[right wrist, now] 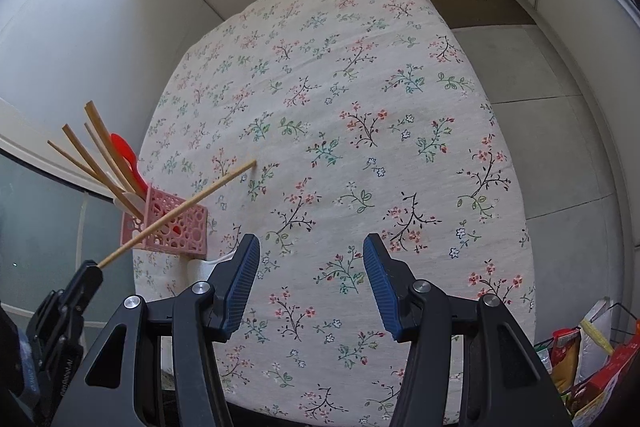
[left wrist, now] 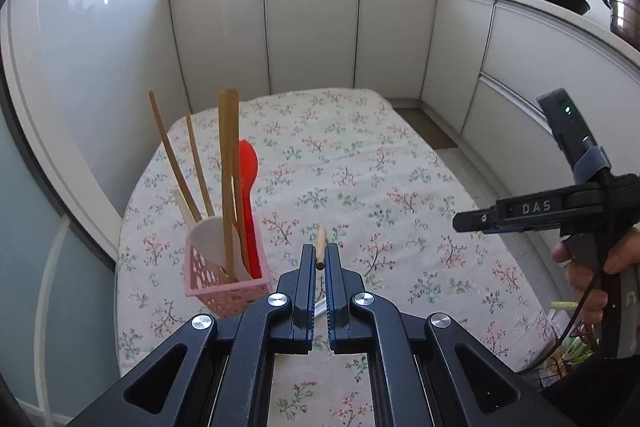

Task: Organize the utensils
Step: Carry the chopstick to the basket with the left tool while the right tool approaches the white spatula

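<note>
My left gripper [left wrist: 320,255] is shut on a wooden chopstick [left wrist: 320,241], seen nearly end-on between the blue pads. From the right wrist view that chopstick [right wrist: 180,213] slants up and right from the left gripper [right wrist: 94,267], lifted above the cloth and passing in front of the pink basket [right wrist: 176,227]. The basket [left wrist: 224,287] stands at the table's left edge with several wooden chopsticks [left wrist: 228,179], a red spoon [left wrist: 247,187] and a white spoon [left wrist: 212,239] upright in it. My right gripper [right wrist: 311,243] hangs open over the cloth with nothing between its fingers; its side view [left wrist: 464,221] shows at the right, in a hand [left wrist: 588,267].
A floral tablecloth [right wrist: 360,87] covers the table. A white object [right wrist: 198,269] lies on the cloth just in front of the basket. Grey cabinets [left wrist: 312,35] ring the table, and tiled floor [right wrist: 540,107] is on the right. Bags and packets [right wrist: 584,359] sit by the near right corner.
</note>
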{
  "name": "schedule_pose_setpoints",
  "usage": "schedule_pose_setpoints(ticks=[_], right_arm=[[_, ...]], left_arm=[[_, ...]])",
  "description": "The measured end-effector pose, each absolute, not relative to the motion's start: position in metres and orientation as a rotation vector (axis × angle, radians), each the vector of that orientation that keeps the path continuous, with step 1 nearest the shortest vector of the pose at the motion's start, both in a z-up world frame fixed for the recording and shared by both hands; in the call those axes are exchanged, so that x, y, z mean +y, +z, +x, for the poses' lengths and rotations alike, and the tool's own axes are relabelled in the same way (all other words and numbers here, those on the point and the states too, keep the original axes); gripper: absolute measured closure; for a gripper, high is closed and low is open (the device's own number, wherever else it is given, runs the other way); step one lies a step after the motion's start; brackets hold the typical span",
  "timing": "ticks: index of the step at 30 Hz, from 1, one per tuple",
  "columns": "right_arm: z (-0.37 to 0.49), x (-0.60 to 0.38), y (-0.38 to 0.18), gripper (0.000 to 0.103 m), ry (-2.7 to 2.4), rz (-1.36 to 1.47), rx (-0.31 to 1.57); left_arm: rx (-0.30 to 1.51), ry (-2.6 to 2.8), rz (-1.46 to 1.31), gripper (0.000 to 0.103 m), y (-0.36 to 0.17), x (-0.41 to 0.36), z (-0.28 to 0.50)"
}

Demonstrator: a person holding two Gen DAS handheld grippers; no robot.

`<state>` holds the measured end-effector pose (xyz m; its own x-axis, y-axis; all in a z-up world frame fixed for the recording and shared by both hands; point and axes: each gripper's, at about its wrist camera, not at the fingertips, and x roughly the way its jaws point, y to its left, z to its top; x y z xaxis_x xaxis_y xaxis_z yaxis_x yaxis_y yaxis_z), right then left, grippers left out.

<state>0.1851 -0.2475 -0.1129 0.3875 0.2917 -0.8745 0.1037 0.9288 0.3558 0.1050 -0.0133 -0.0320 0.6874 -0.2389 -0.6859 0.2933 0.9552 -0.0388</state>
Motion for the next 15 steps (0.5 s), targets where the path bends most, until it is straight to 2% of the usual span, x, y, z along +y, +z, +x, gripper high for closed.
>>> schedule_pose_setpoints(ticks=[11, 15], right_arm=[[0.19, -0.228, -0.122, 0.046, 0.136, 0.358, 1.2], [0.195, -0.214, -0.134, 0.046, 0.141, 0.356, 1.231]], left_arm=[[0.563, -0.307, 0.017, 0.099, -0.002, 0.005, 0.088], [0.561, -0.299, -0.009, 0.099, 0.007, 0.016, 0.086]])
